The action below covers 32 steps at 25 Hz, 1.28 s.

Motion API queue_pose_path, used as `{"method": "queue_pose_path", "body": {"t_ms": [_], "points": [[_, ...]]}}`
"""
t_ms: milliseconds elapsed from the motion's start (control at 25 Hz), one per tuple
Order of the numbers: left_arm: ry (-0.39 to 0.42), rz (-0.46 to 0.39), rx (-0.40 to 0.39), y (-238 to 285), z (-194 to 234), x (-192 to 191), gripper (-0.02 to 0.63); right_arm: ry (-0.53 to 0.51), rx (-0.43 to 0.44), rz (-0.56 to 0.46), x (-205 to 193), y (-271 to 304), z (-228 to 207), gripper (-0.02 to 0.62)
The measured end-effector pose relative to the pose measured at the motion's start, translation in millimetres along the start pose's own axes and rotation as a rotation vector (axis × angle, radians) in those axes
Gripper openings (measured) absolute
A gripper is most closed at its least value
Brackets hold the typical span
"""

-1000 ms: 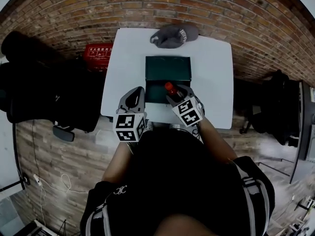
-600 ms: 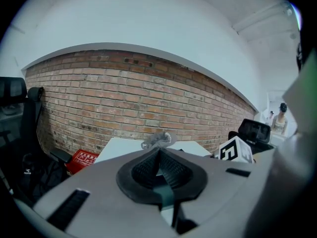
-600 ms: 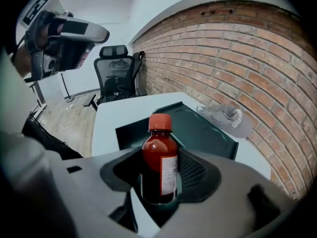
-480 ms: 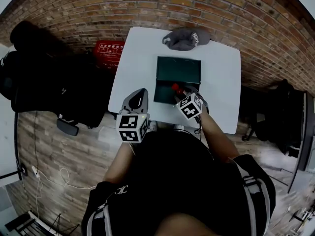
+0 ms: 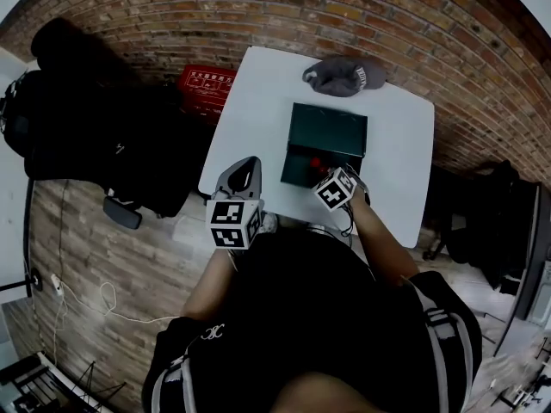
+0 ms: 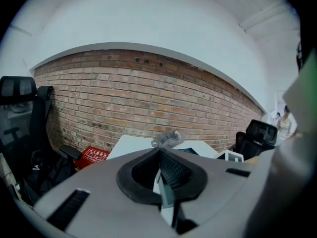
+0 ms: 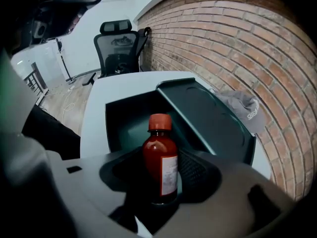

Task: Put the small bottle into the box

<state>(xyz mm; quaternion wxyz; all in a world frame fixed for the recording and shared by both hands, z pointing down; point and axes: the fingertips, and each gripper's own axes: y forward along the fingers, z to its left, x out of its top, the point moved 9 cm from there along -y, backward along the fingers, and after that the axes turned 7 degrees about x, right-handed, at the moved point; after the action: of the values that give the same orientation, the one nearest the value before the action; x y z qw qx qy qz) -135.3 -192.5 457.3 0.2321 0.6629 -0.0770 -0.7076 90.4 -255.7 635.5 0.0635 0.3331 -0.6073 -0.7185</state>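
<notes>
R claw (image 5: 325,172): pinching bottle (image 7: 161,156) by its body, pads on both sides. L claw (image 6: 160,168): pressed together, pads meeting, over table (image 5: 258,101) near-left corner, lower left of centre in head view.

Surroundings: grey hat (image 5: 344,76) at table's far edge, above box (image 5: 327,130); red crate (image 5: 207,83) on floor, upper left; office chair (image 7: 118,46), upper left of R claw view. Box lid stands open on tray's far side, beyond bottle.

Bottle: over tray's near part, frame centre. Long axis runs along my jaws; red top toward frame top in R claw view, label facing right.
</notes>
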Motion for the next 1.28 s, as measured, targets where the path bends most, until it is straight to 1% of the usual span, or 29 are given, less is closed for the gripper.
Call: {"method": "queue_pose_path", "body": {"t_ms": [80, 280, 480, 560, 680, 800, 880, 960, 1120, 1200, 1280], "points": [[-0.007, -0.006, 0.01, 2.0, 3.0, 2.4, 0.014, -0.008, 0.007, 0.028, 0.4, 8.3, -1.5, 0.215], [-0.023, -0.006, 0.023, 10.8, 10.2, 8.9, 0.014, 0.01, 0.054, 0.066, 2.8, 23.0, -5.1, 0.215], [-0.011, -0.006, -0.008, 27.8, 6.0, 16.7, 0.014, 0.009, 0.096, 0.071, 7.2, 32.9, -9.3, 0.215], [-0.007, -0.009, -0.02, 37.2, 0.4, 18.3, 0.014, 0.011, 0.115, 0.063, 7.1, 35.3, -11.6, 0.215], [-0.011, -0.005, -0.034, 53.3, -7.1, 19.9, 0.014, 0.044, 0.149, 0.027, 9.4, 39.4, -13.9, 0.216], [0.008, 0.004, -0.066, 68.0, -17.2, 18.6, 0.014, 0.071, 0.172, 0.009, 8.8, 41.2, -14.0, 0.221], [0.02, 0.011, -0.079, 74.5, -22.2, 16.9, 0.014, 0.084, 0.178, -0.006, 8.7, 38.1, -15.1, 0.245], [0.023, 0.021, -0.082, 80.7, -25.5, 15.7, 0.014, 0.097, 0.183, -0.065, 10.8, 27.7, -16.4, 0.247], [0.03, 0.027, -0.091, 93.6, -30.4, 18.8, 0.014, 0.089, 0.213, -0.238, 11.4, -5.2, -12.4, 0.247], [0.036, 0.019, -0.097, 100.5, -33.7, 21.8, 0.014, 0.114, 0.218, -0.374, 11.0, -20.8, -18.1, 0.245], [0.043, 0.009, -0.1, 107.0, -36.9, 25.5, 0.014, 0.197, 0.18, -0.546, 11.9, -36.1, -35.4, 0.245]]}}
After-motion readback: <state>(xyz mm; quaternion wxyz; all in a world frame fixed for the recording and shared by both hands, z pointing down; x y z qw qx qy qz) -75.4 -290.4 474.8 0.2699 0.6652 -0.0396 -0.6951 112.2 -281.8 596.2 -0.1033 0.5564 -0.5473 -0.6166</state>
